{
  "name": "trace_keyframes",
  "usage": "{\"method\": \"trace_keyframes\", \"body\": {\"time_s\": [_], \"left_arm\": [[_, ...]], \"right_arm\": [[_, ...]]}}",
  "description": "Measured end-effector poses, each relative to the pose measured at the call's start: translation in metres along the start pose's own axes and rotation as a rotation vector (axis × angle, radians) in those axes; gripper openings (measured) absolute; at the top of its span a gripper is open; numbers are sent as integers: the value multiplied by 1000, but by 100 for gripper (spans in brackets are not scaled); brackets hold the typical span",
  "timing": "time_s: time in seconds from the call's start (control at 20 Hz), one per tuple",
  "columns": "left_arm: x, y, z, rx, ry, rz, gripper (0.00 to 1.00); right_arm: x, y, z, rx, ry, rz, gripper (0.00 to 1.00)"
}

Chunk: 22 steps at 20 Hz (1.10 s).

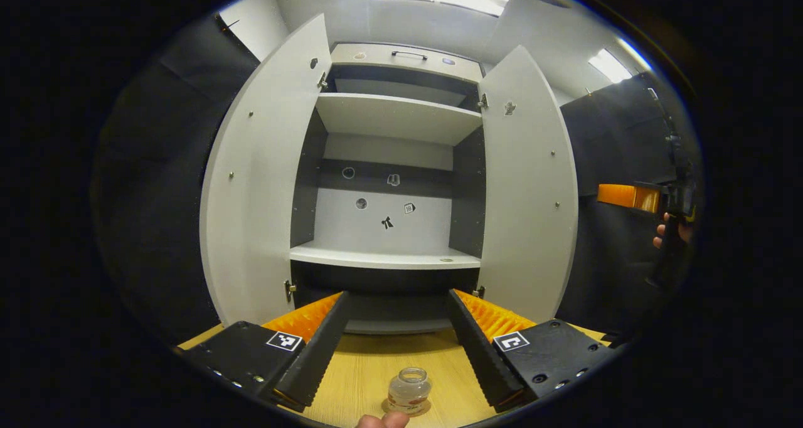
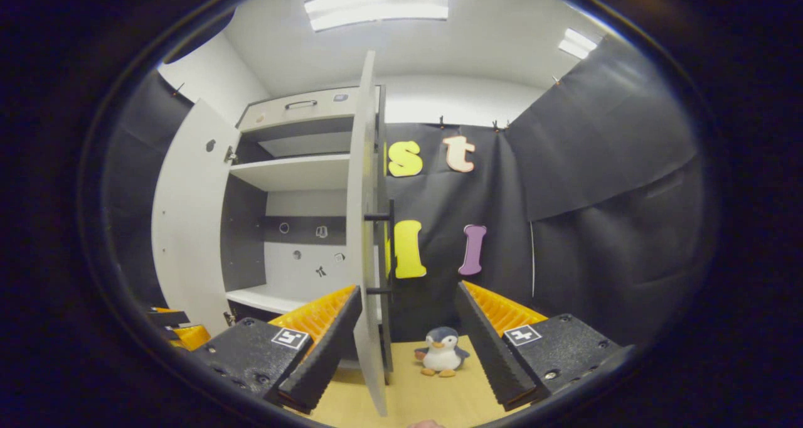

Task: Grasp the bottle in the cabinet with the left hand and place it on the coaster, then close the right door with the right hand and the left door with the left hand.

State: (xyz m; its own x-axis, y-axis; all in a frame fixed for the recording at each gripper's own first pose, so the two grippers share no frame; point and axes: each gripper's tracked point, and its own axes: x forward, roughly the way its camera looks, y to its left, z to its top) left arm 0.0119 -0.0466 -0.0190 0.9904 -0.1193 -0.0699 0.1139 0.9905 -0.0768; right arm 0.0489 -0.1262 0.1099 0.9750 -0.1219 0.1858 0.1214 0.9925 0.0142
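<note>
1. Left gripper view: left gripper point(image 1: 396, 343) is hanging wide open and empty; glass bottle point(image 1: 408, 390) is sitting on the coaster point(image 1: 406, 408) at bottom centre, so placement looks done.
2. Right gripper view: right gripper point(image 2: 408, 337) is spread wide, straddling the right door point(image 2: 366, 240) edge at centre, probably lining up to push it shut.

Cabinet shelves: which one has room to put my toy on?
The lower shelf looks bare between the two open doors, except one small flat thing near its right end. The upper shelf looks bare too. The wooden table is tighter: the bottle sits on its coaster between the left gripper fingers.
</note>
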Motion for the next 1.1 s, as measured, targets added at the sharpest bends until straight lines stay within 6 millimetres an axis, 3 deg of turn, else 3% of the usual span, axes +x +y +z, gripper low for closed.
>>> {"method": "trace_keyframes", "body": {"time_s": [0.1, 0.15, 0.25, 0.3, 0.4, 0.45, 0.55, 0.7, 0.75, 0.8, 0.85, 1.1], "left_arm": [[-1, 1, 6, -21, -7, 0, 95], [-2, 2, 6, -31, -9, 2, 95], [-2, 2, 5, -32, -10, 9, 95], [-2, 3, 3, -25, -5, 17, 95], [-2, 4, -1, -15, 3, 24, 95], [-2, 4, -3, -15, 9, 25, 90], [-3, 3, -7, -10, 23, 24, 94], [-6, 6, -9, -18, 29, 33, 95], [-5, 8, -9, -21, 28, 35, 95], [-4, 10, -10, -19, 22, 37, 95], [-3, 16, -12, -9, 23, 51, 95], [-5, 34, -15, -22, 42, 88, 94]], "right_arm": [[23, -18, 10, -25, -13, -21, 93], [36, -24, 15, -38, -30, -22, 98], [58, -34, 11, -27, -15, -32, 93], [65, -33, 8, -6, -1, -25, 98], [78, -28, 2, 23, 25, -14, 98], [79, -29, -2, 22, 40, -19, 94], [82, -25, 1, 8, 23, -15, 98], [76, -12, 1, 4, 29, 25, 96], [76, -8, 1, 17, 32, 34, 90], [75, -4, -1, 29, 41, 40, 96], [74, 0, 0, 45, 42, 45, 96], [74, 55, -4, 32, 51, 181, 96]]}}
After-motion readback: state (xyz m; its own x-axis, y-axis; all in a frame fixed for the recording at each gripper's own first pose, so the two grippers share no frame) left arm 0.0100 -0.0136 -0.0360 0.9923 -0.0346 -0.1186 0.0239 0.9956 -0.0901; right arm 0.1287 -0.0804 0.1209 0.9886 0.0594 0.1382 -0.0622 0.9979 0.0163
